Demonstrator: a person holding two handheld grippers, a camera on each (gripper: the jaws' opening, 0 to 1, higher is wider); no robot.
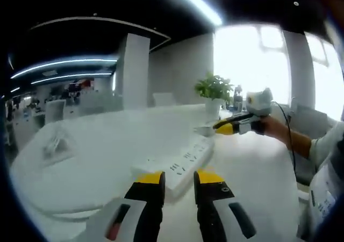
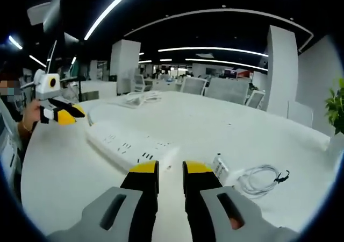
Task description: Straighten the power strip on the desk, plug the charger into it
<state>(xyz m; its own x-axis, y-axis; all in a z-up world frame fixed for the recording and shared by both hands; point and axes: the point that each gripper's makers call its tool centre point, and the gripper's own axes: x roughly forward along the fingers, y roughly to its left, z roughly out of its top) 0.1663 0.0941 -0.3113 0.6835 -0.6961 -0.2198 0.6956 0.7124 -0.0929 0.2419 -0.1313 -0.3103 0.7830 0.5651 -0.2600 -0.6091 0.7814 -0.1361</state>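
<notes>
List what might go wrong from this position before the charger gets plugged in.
1. Each gripper sits at one end of the power strip; pushing unevenly may swing it further askew instead of straightening it.
2. The charger lies beside the right gripper, its coiled cable trailing; lifting it could snag the loops.
3. The left gripper jaws look narrowly parted, so they may slip off the strip.

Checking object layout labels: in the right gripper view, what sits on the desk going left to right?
Left gripper held in a hand → power strip → right gripper → charger → coiled white cable → potted plant at the edge.
</notes>
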